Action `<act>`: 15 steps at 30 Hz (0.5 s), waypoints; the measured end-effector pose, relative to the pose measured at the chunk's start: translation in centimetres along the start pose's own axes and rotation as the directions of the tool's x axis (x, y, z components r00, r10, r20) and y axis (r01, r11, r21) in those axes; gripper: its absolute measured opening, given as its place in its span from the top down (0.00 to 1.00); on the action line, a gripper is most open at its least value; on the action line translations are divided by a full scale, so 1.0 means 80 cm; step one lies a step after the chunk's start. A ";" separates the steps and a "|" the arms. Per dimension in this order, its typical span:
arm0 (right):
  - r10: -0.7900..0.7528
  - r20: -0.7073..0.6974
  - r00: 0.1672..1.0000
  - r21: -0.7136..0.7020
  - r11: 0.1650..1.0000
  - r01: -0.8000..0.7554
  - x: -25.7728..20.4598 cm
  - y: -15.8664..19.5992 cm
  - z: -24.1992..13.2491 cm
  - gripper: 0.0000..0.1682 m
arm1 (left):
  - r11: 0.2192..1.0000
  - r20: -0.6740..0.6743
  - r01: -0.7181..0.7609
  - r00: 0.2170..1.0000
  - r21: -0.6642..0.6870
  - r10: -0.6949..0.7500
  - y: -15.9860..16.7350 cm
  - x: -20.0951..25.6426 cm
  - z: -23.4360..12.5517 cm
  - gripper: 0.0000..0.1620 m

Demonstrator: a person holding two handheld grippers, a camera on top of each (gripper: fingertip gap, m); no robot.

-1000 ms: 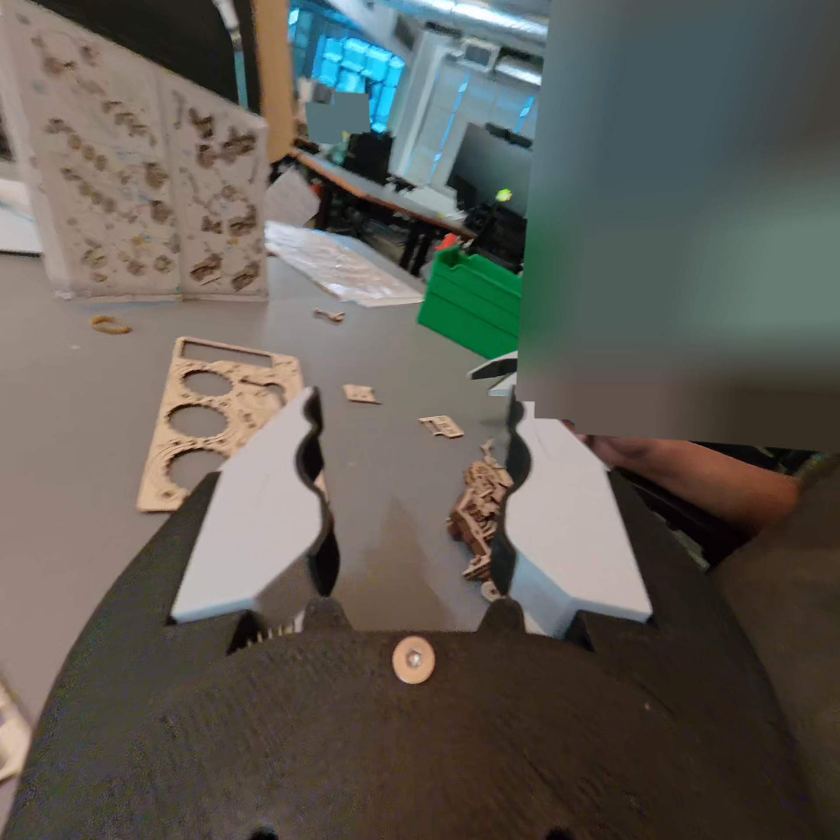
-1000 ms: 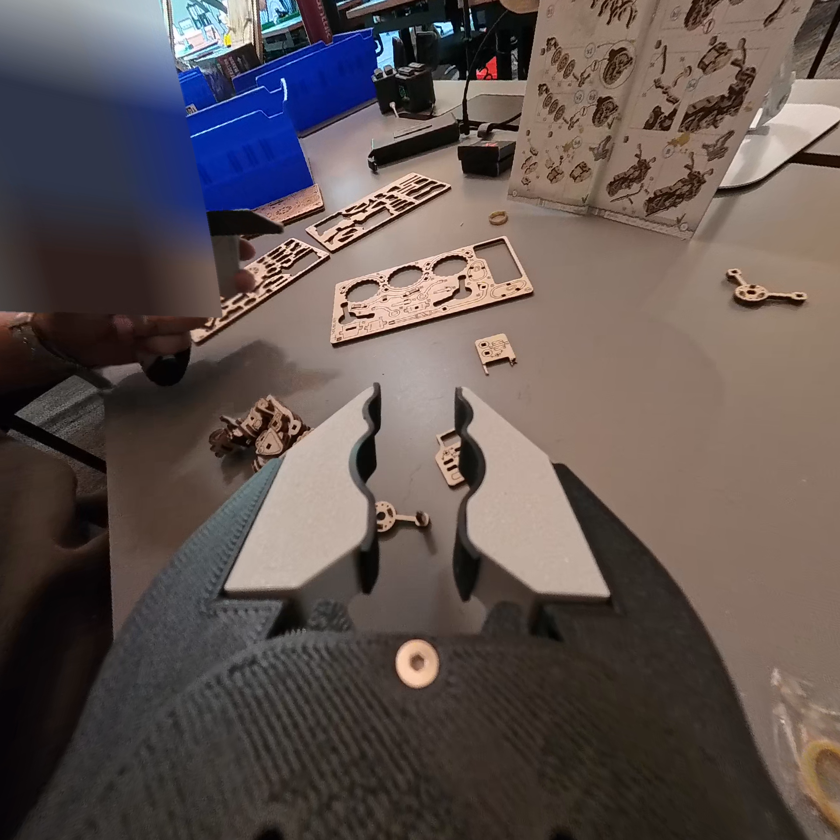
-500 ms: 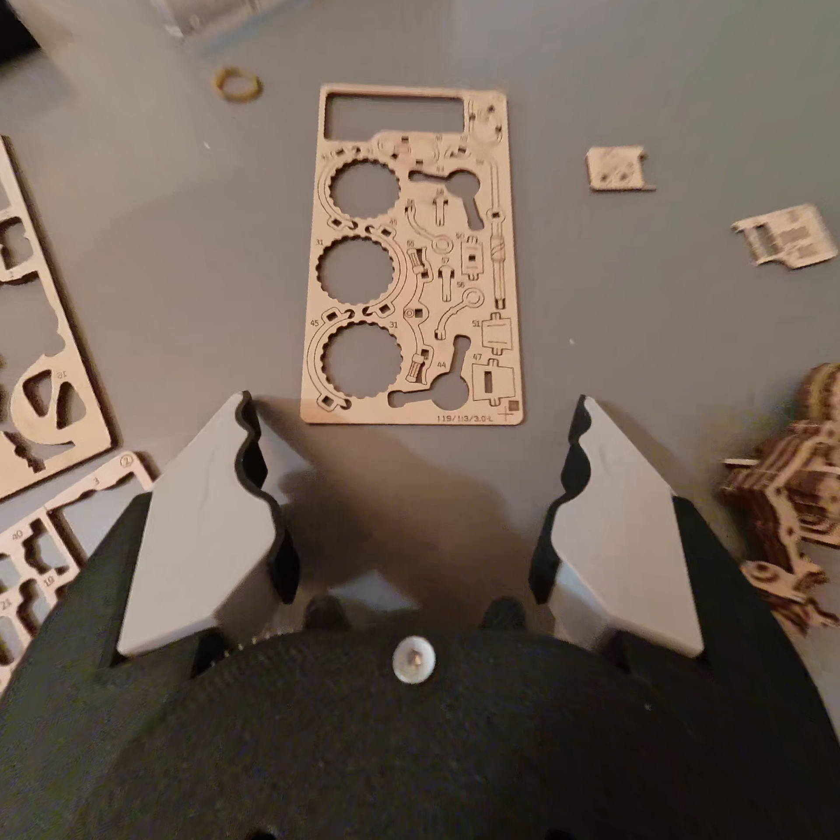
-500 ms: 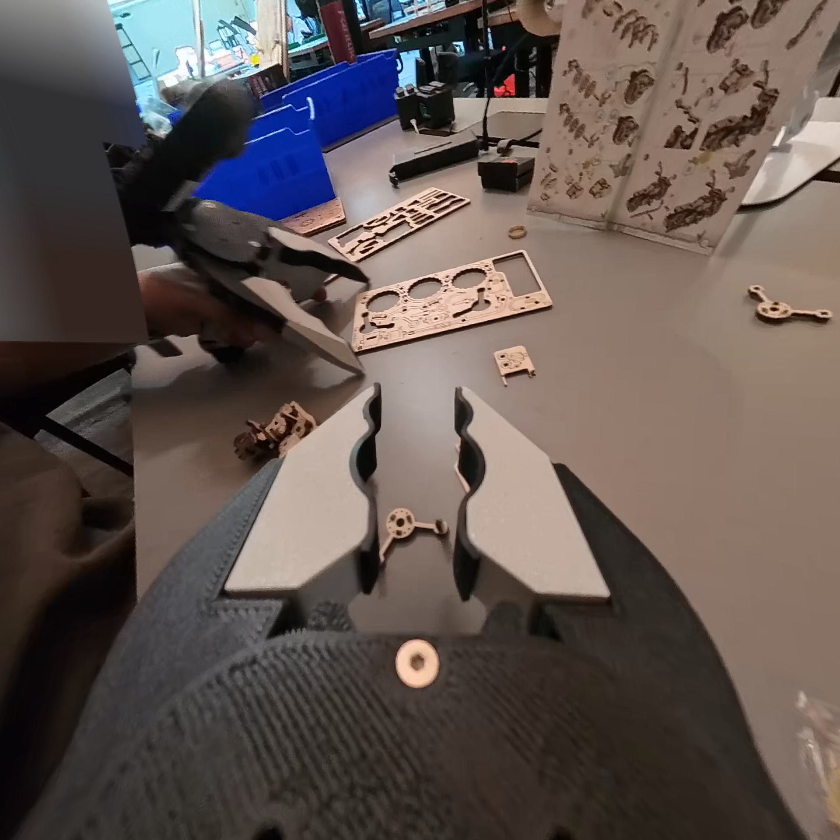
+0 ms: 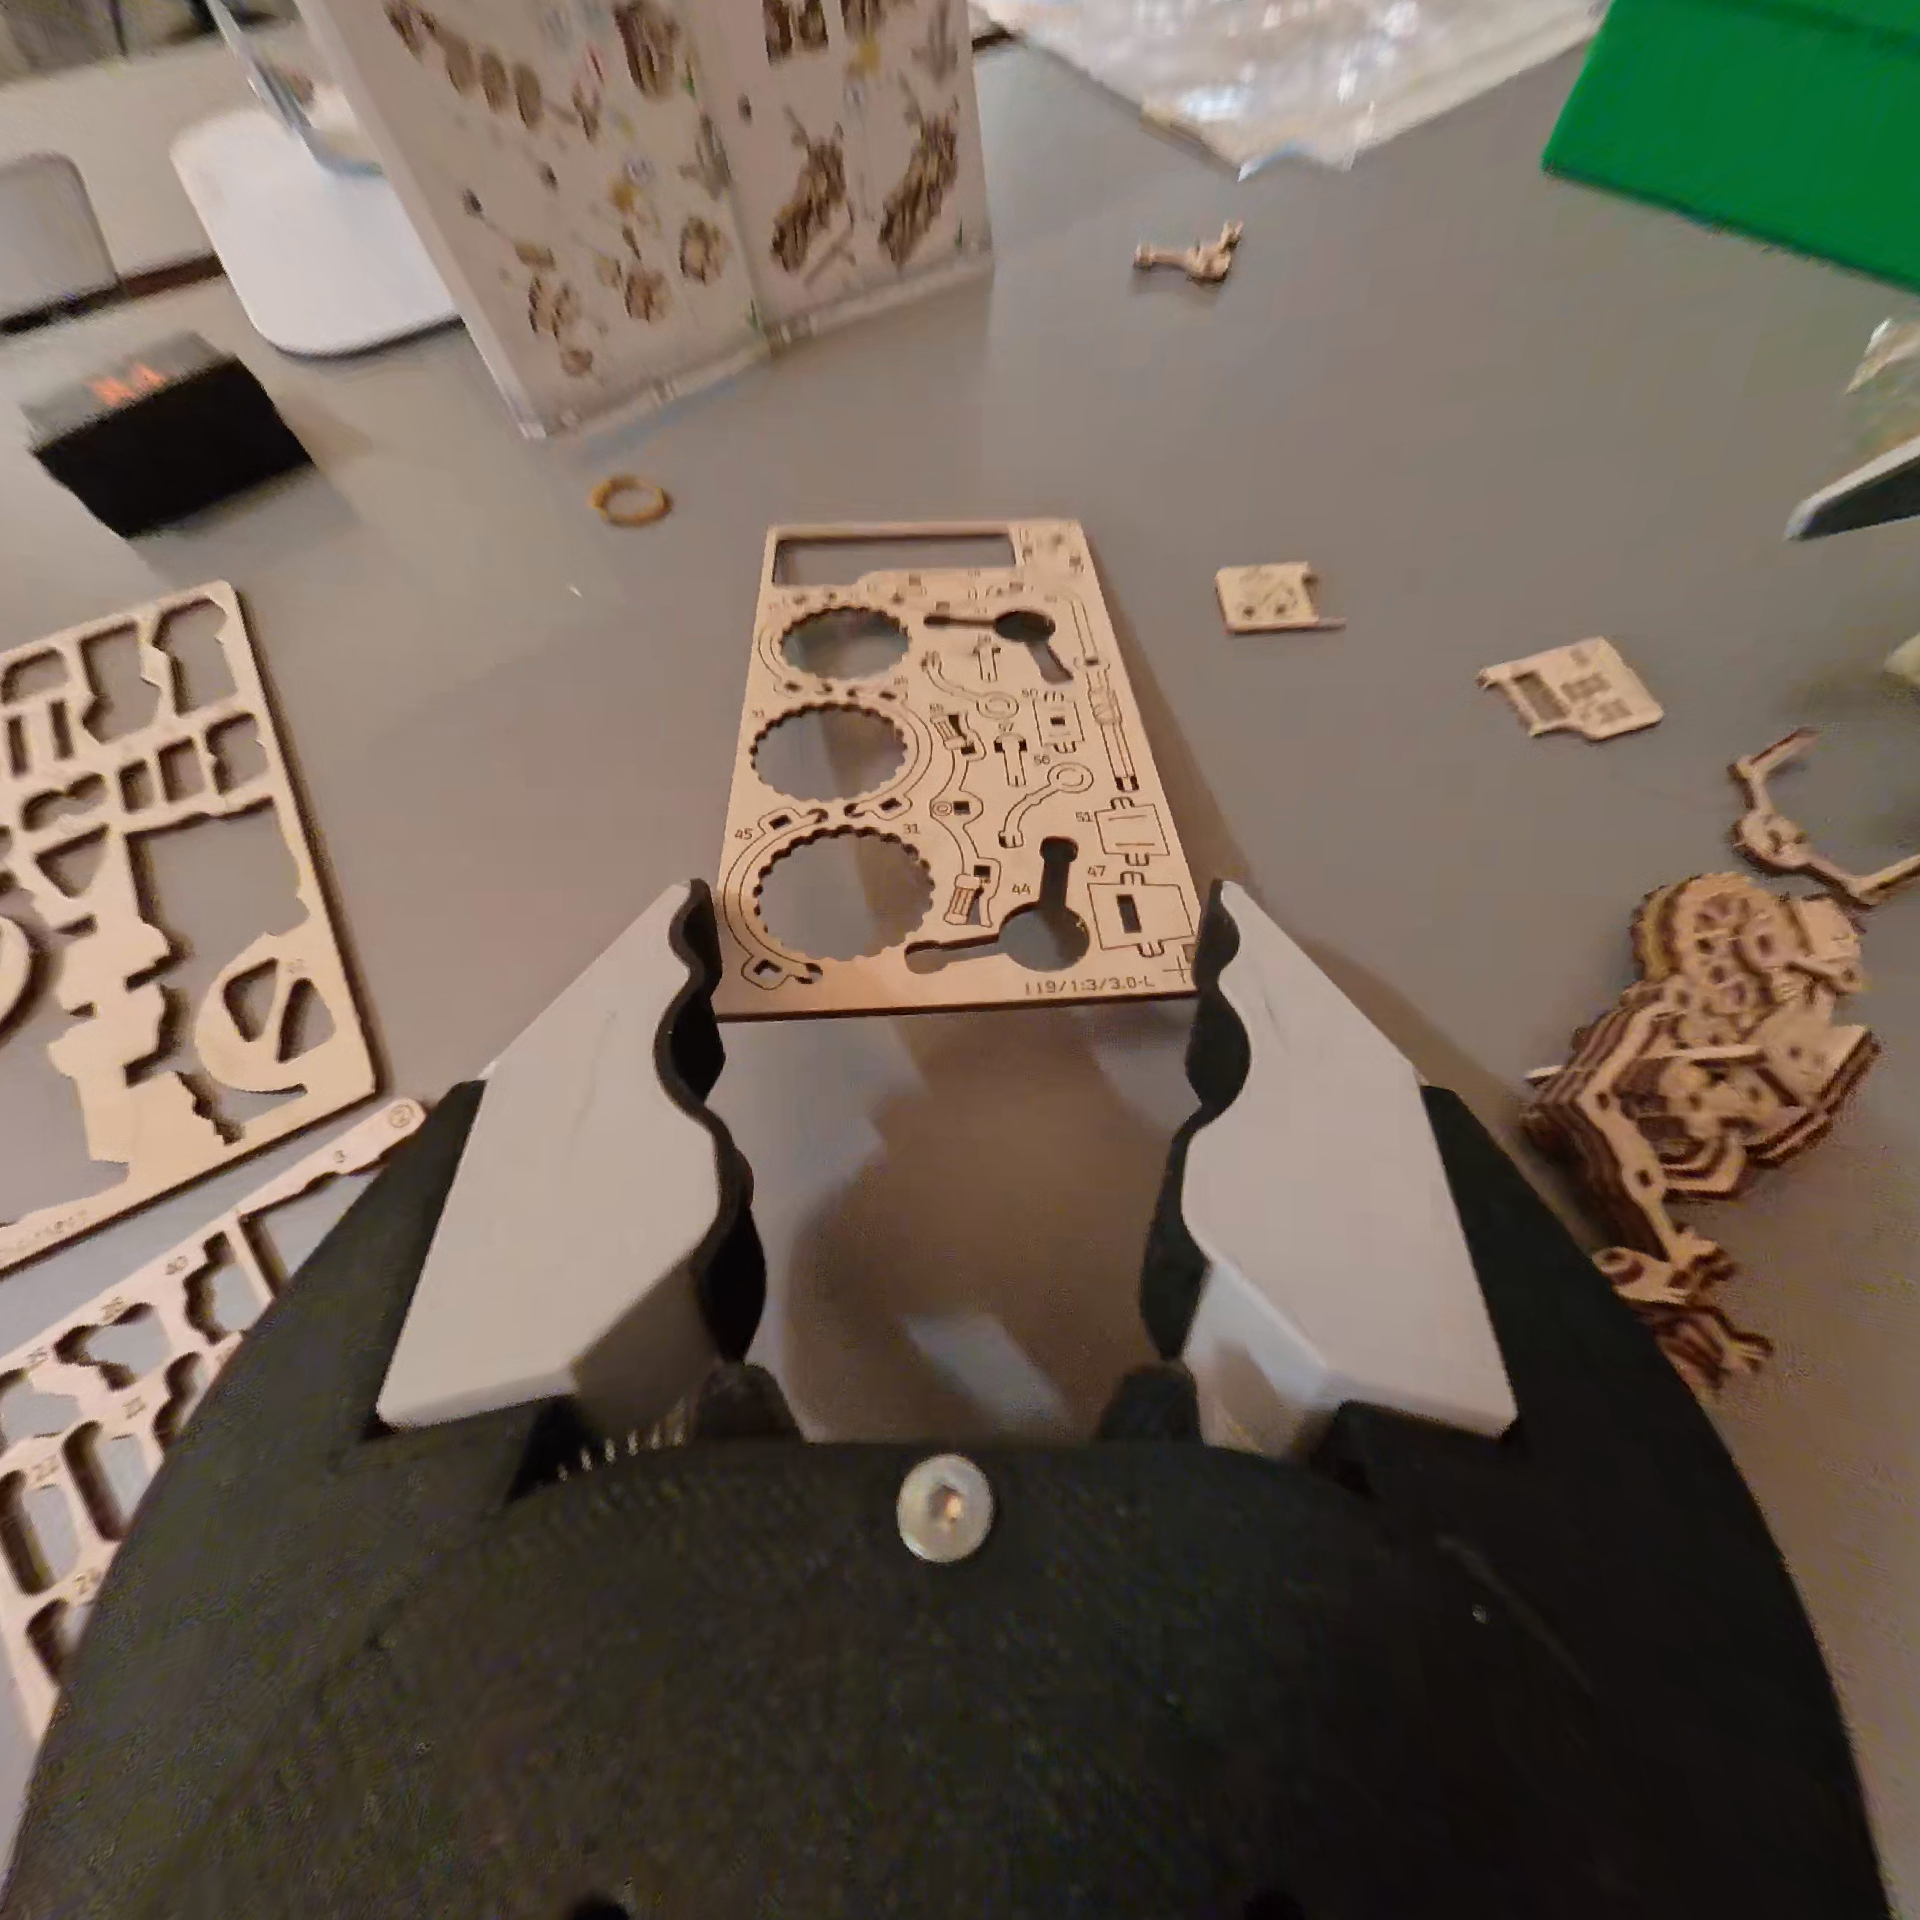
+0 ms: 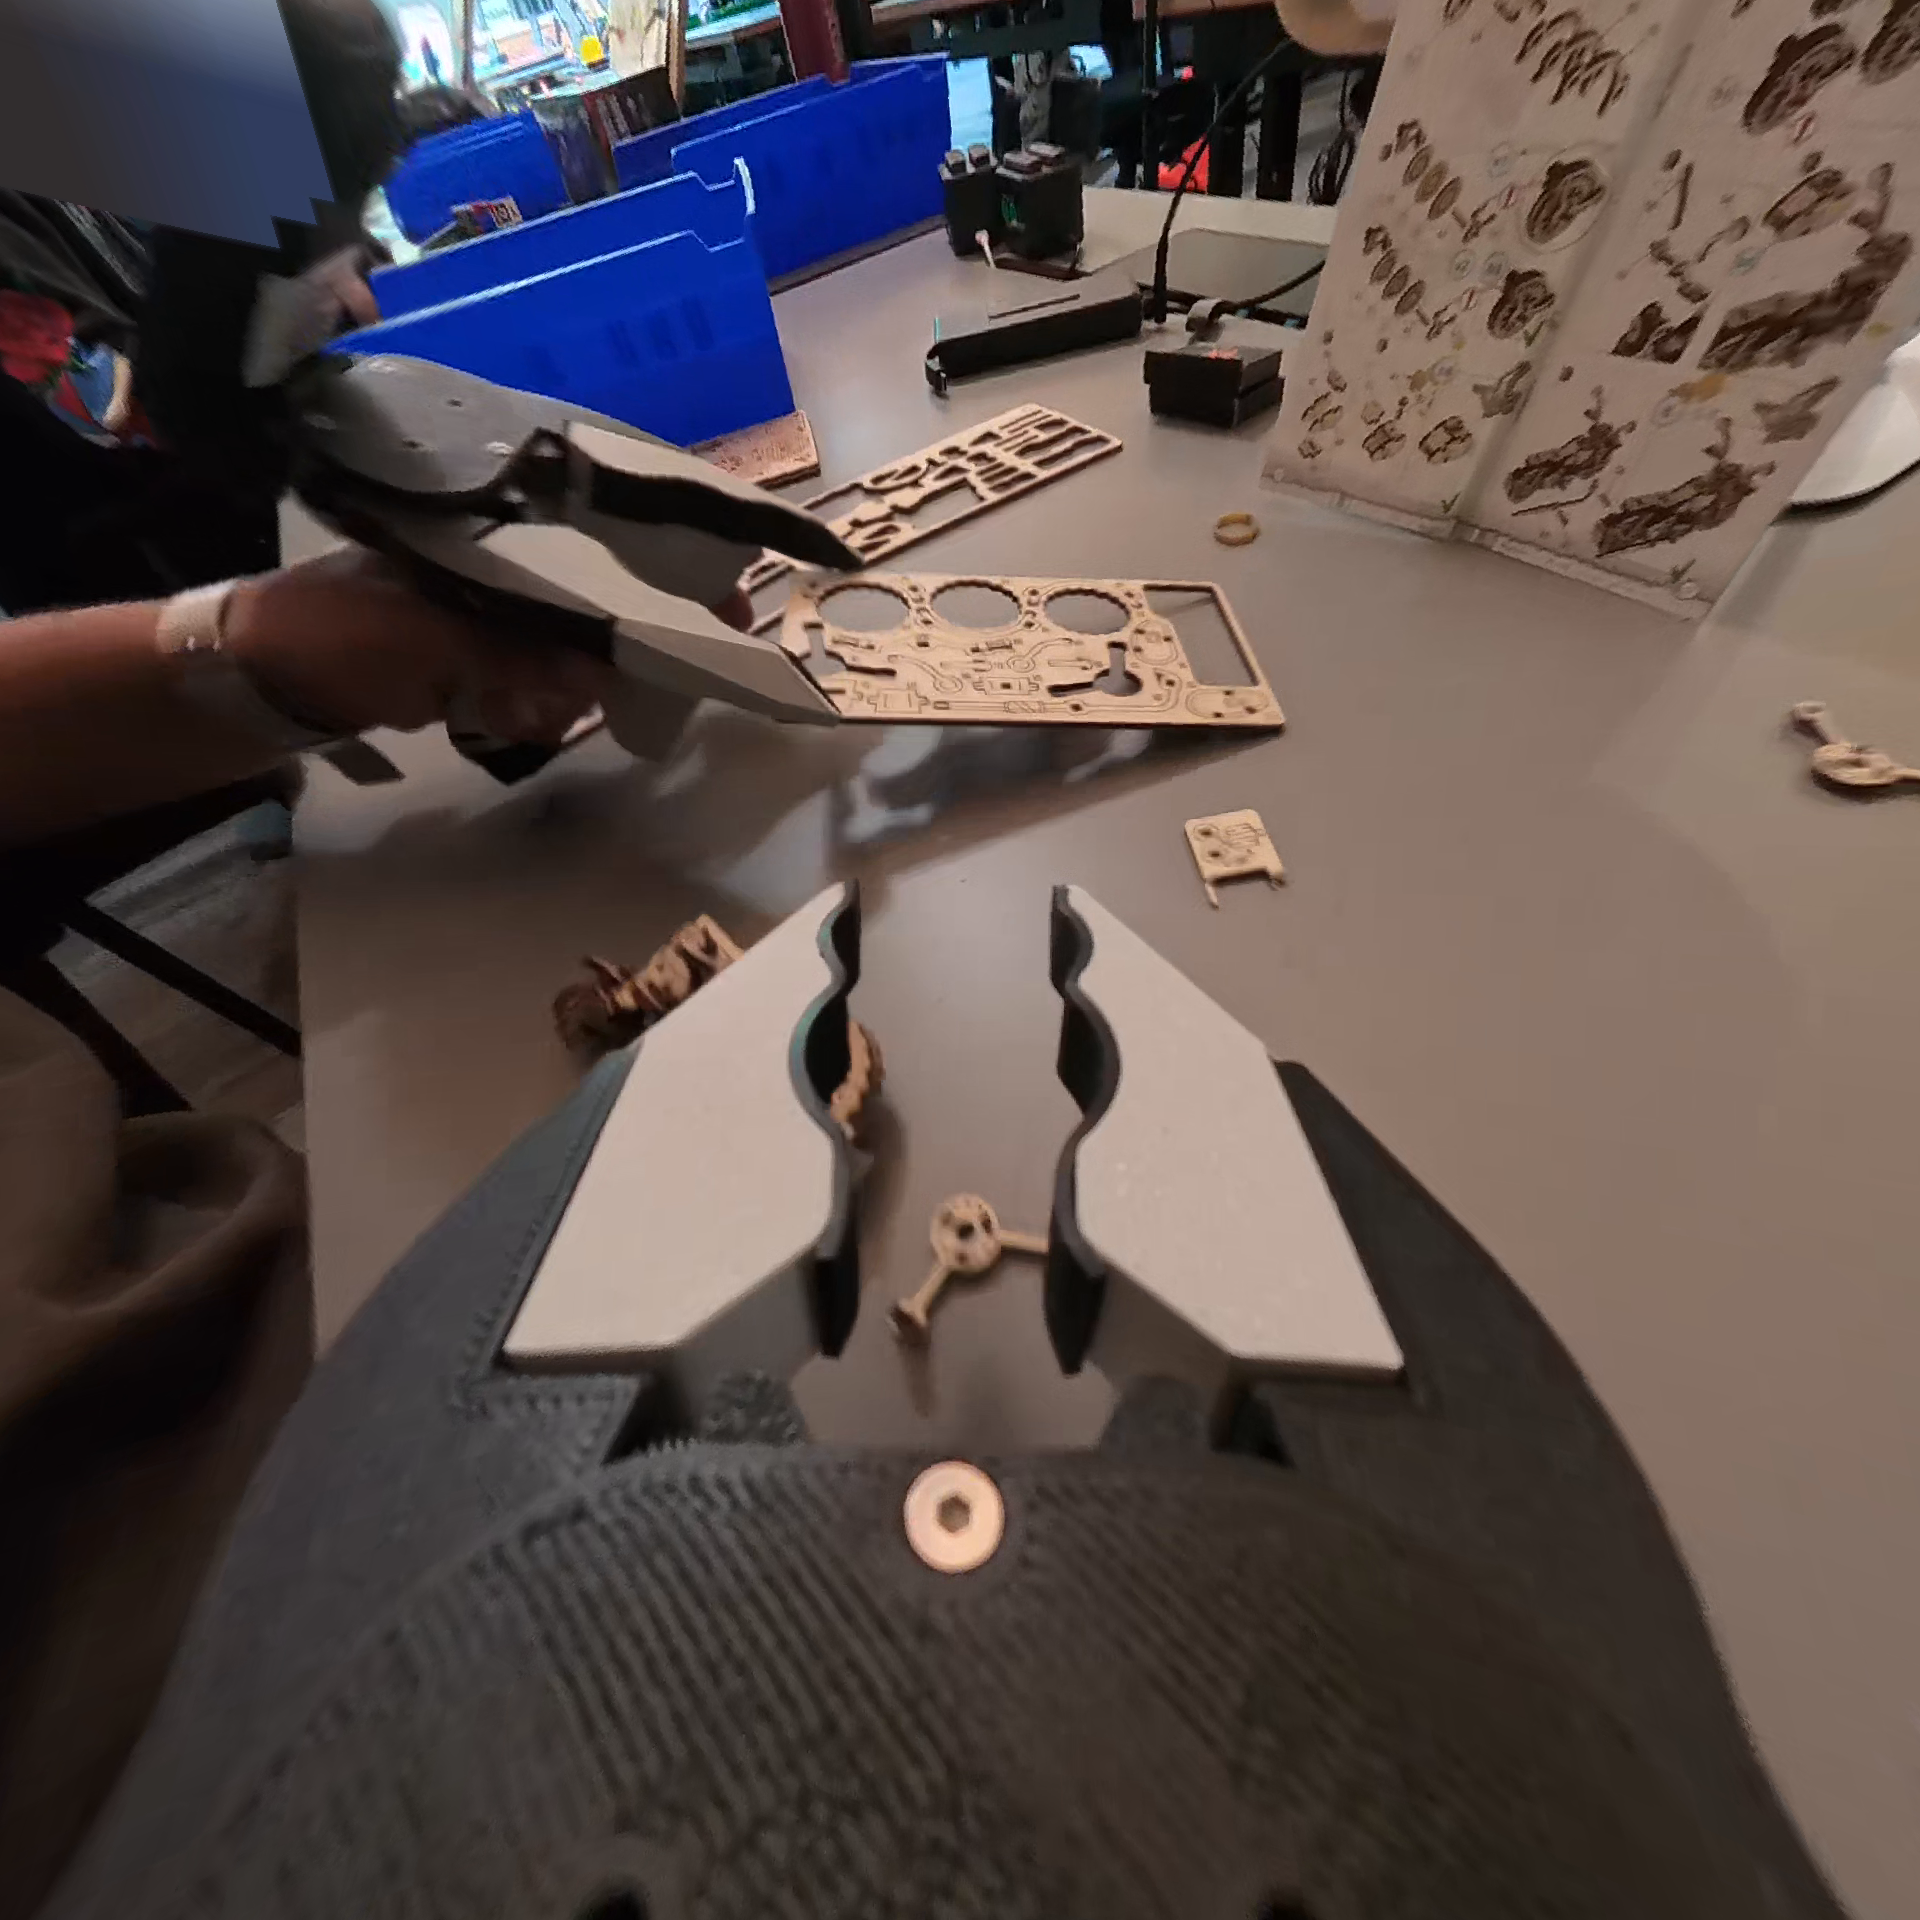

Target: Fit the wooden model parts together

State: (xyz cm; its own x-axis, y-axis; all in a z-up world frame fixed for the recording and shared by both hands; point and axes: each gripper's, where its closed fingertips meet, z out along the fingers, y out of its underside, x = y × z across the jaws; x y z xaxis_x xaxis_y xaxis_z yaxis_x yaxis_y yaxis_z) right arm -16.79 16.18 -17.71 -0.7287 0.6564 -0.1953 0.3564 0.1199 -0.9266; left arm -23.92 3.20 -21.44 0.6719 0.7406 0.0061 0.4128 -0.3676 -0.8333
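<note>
The left gripper [image 5: 956,966] hovers spread wide at the near edge of the flat laser-cut plywood sheet with three toothed round holes [image 5: 940,769], gripping nothing. The right gripper [image 6: 956,914], parted and empty, straddles a small round-headed wooden piece [image 6: 964,1247] on the smooth grey table [image 6: 1455,1039].

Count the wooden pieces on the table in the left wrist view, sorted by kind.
Cut-out sheets: 3
Loose single parts: 4, the last lying close against the model
Part-built model: 1
Total: 8
</note>
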 end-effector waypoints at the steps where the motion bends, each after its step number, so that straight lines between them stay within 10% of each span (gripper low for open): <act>1: 0.025 0.014 1.000 -0.003 1.000 -0.025 -0.003 -0.003 0.006 0.77 | 1.000 -0.001 0.002 1.000 0.028 -0.002 -0.007 0.002 -0.006 0.44; 4: 0.134 0.063 0.989 -0.050 0.990 -0.131 -0.019 -0.010 0.032 0.74 | 0.994 -0.006 0.006 1.000 0.105 -0.005 -0.025 0.008 -0.020 0.44; 7: 0.245 0.070 0.967 -0.135 0.963 -0.234 -0.026 -0.009 0.059 0.69 | 0.965 0.032 -0.006 0.999 0.261 -0.003 -0.052 0.010 -0.041 0.83; 15: 0.119 -0.070 0.990 -0.256 0.957 -0.133 0.007 -0.007 0.067 0.67 | 1.000 -0.052 0.023 0.998 0.007 -0.023 0.004 0.027 -0.008 0.56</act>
State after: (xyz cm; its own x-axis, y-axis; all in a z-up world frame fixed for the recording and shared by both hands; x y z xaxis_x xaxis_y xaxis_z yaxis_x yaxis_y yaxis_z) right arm -20.56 12.51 -19.04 -0.6386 0.7163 -0.2811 0.5879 0.2185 -0.7788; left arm -21.97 4.32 -21.33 0.6932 0.7188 0.0537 0.4237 -0.3461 -0.8371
